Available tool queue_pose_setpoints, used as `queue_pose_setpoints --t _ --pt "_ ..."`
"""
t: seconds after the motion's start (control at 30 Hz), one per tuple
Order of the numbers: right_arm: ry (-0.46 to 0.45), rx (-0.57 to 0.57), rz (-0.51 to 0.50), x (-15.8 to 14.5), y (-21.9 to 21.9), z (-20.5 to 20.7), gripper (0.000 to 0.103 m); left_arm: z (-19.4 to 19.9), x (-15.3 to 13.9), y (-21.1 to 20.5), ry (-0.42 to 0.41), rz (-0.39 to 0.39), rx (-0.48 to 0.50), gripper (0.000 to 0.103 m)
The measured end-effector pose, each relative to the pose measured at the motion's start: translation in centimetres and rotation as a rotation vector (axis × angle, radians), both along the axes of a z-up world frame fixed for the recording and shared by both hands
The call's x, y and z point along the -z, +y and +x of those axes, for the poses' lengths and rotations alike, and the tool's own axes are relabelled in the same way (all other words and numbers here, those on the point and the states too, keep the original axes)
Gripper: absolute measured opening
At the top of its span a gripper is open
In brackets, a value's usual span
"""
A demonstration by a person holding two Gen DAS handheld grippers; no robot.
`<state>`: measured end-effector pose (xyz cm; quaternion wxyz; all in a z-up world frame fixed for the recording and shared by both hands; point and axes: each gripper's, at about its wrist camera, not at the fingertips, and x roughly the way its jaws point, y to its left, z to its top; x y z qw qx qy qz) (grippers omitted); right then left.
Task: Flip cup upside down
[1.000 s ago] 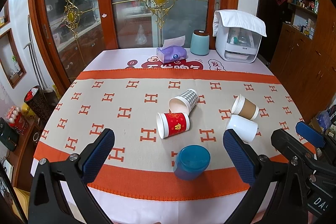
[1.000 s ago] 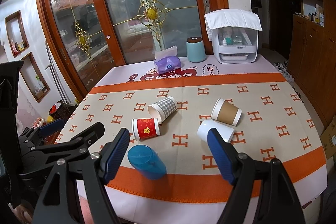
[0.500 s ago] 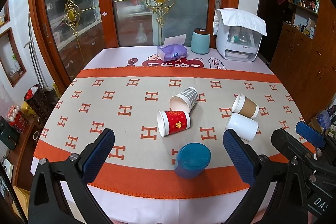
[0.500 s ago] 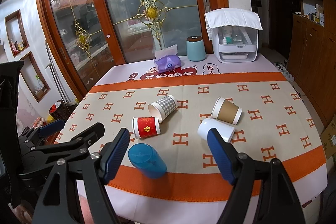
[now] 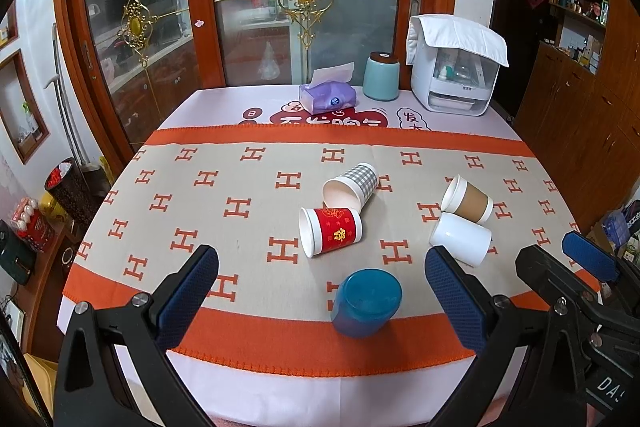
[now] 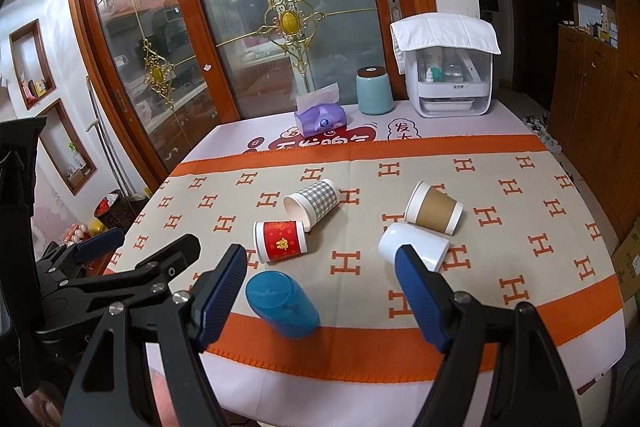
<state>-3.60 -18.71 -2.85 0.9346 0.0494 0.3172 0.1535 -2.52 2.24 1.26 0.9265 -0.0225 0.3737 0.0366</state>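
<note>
Several cups lie on their sides on the patterned cloth: a blue plastic cup [image 5: 366, 302] [image 6: 282, 305] nearest me, a red paper cup [image 5: 331, 231] [image 6: 280, 241], a grey checked cup [image 5: 352, 185] [image 6: 313, 203], a white cup [image 5: 461, 238] [image 6: 414, 245] and a brown sleeved cup [image 5: 467, 204] [image 6: 434, 209]. My left gripper [image 5: 322, 293] is open and empty, held above the table's near edge with the blue cup between its fingers' lines. My right gripper [image 6: 320, 289] is open and empty, also at the near edge behind the blue cup.
At the table's far side stand a purple tissue pack [image 5: 328, 97], a teal canister [image 5: 381, 77] and a white appliance with a towel on it [image 5: 454, 67]. Glass doors rise behind. A wooden cabinet [image 5: 580, 131] is at the right.
Both grippers stay open and nearly still; the views have shifted only slightly. No cup has moved.
</note>
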Motion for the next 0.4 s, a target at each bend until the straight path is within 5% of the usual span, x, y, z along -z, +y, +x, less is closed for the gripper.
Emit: queue_pose_setpoints --t 0.4 --pt "0.002 0.0 0.002 0.03 -0.04 -0.01 0.077 -0.12 0.08 -0.08 0.006 -0.003 0.001 0.102"
